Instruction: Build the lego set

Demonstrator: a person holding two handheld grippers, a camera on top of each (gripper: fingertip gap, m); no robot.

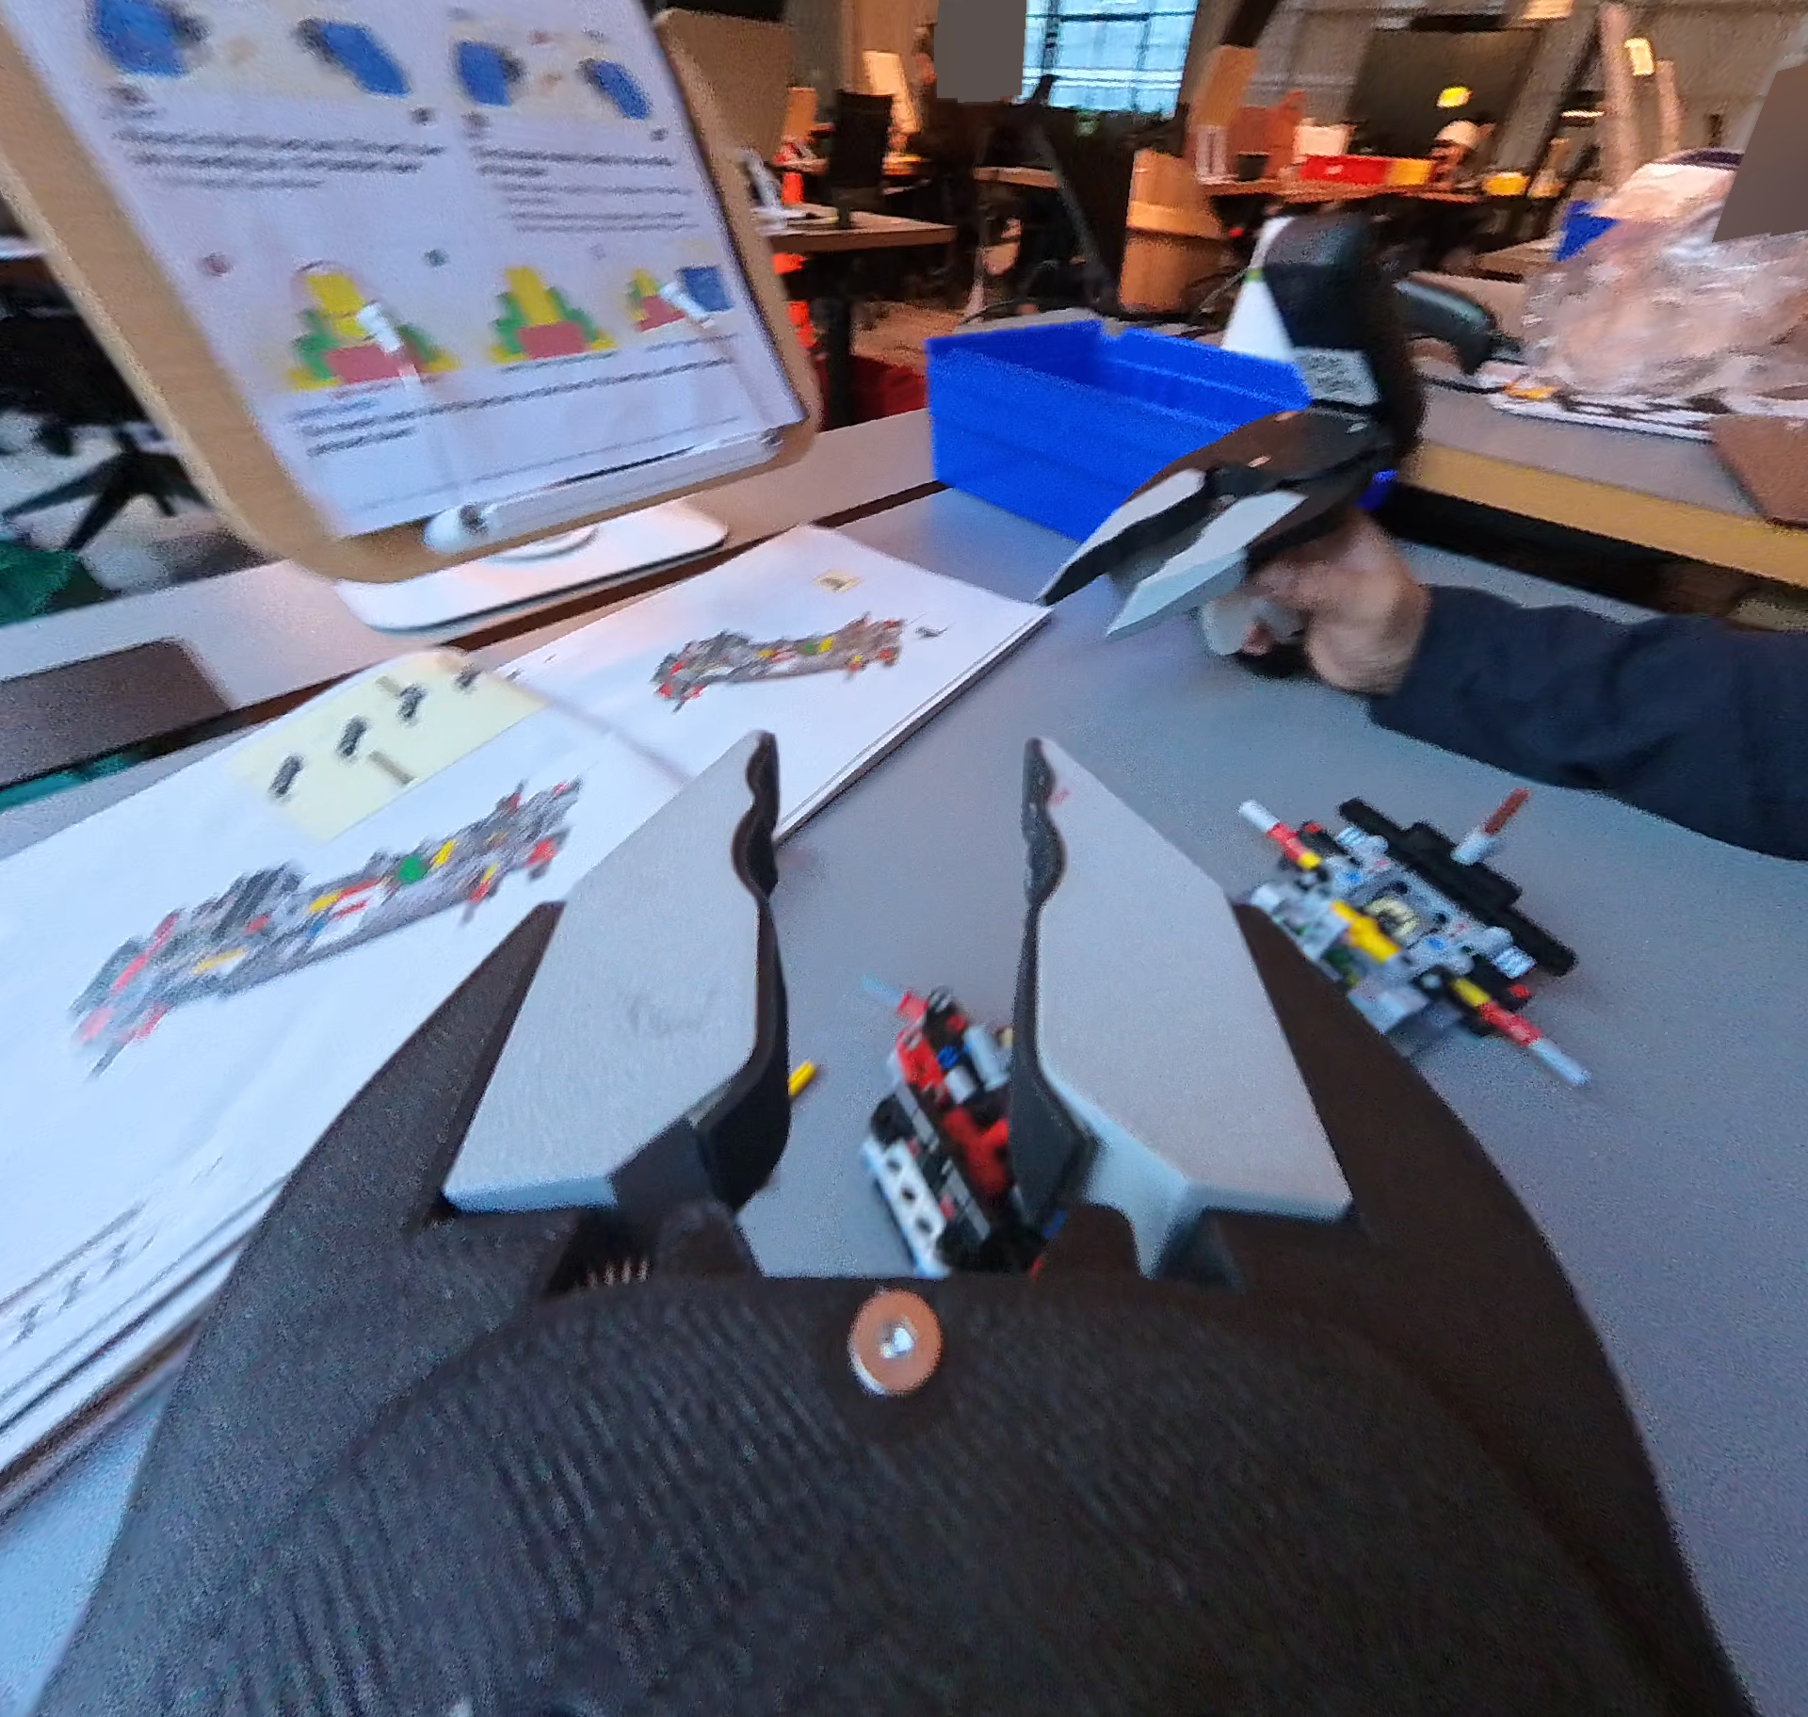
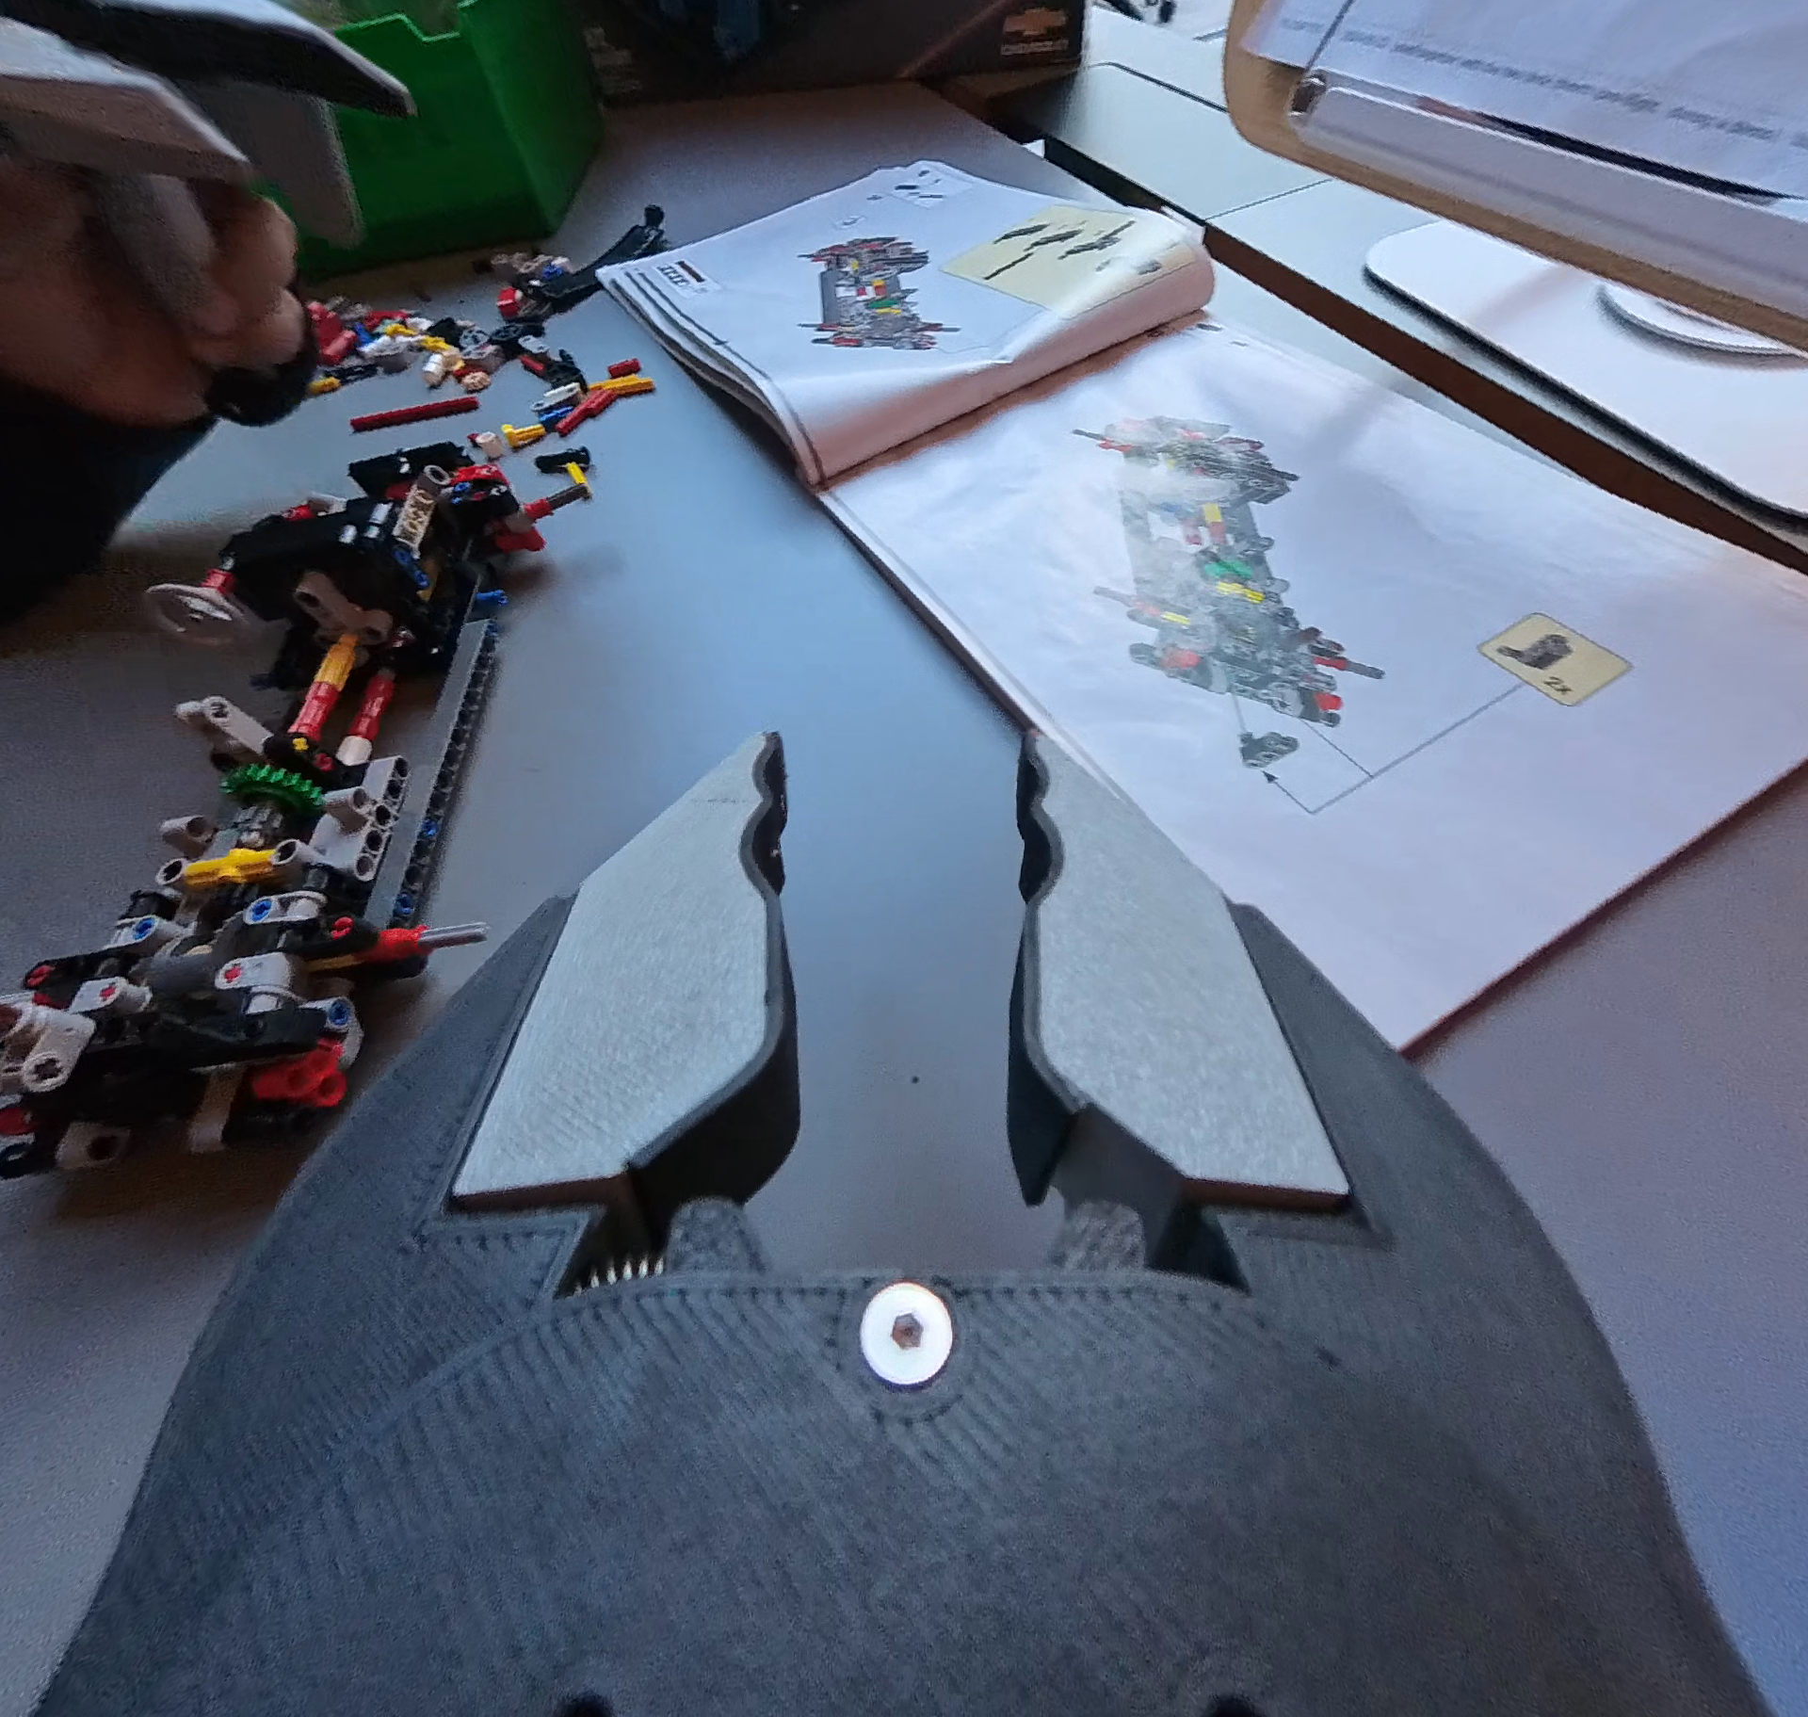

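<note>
Left gripper [image 1: 900, 770] hangs open over the grey surface [image 1: 1223, 740], a small red-and-black brick assembly [image 1: 944, 1122] lying beneath it, right of the open instruction booklet [image 1: 812, 652]. Right gripper [image 2: 900, 770] gapes empty, just left of that booklet [image 2: 1370, 594], the long brick chassis [image 2: 254, 848] farther left.
</note>
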